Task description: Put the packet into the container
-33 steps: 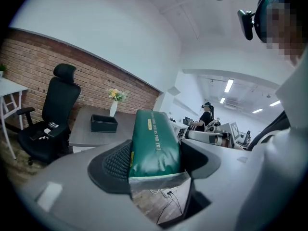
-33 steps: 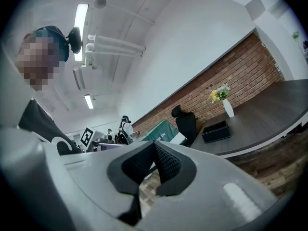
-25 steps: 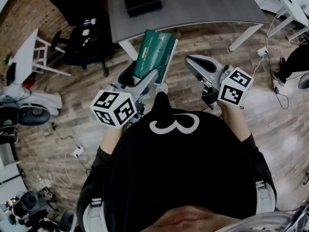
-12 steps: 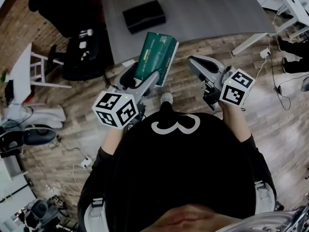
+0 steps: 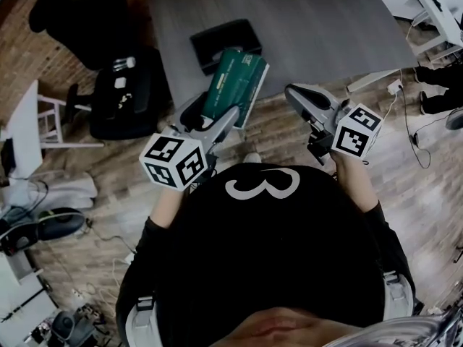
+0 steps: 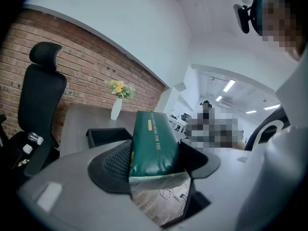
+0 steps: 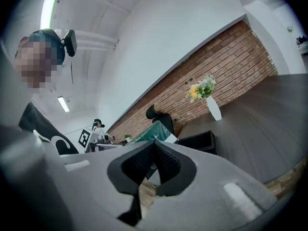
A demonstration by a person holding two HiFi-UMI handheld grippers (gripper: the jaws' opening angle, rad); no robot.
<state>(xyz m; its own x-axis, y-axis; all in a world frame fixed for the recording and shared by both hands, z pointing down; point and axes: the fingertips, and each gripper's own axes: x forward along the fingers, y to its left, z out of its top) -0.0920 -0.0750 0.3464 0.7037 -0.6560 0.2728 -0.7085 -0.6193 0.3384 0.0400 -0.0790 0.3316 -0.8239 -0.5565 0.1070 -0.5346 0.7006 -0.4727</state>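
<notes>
Left gripper (image 6: 154, 159) pinches the green packet (image 6: 151, 143) by its near end, the jaws spread wide against its two flat sides. In the head view this gripper's body covers that end, so only the far part of the packet shows. The far part points to 12 o'clock and overlaps the near rim of the black container (image 5: 224, 40). Whether it touches the rim or hangs over it cannot be told. The container stands on the grey bench (image 5: 318, 27), and its inside is partly hidden by the packet.

White letters along the packet's side read "FOR YOU". The words before them are too blurred to read, as is a small yellow label near the far end. A clear sealed strip forms the near edge.

At 3 o'clock of the left one, the right gripper (image 7: 155, 158) has its pads pressed together with nothing between them.

A white mark like a "3" shows on the person's black top (image 5: 260, 186).
</notes>
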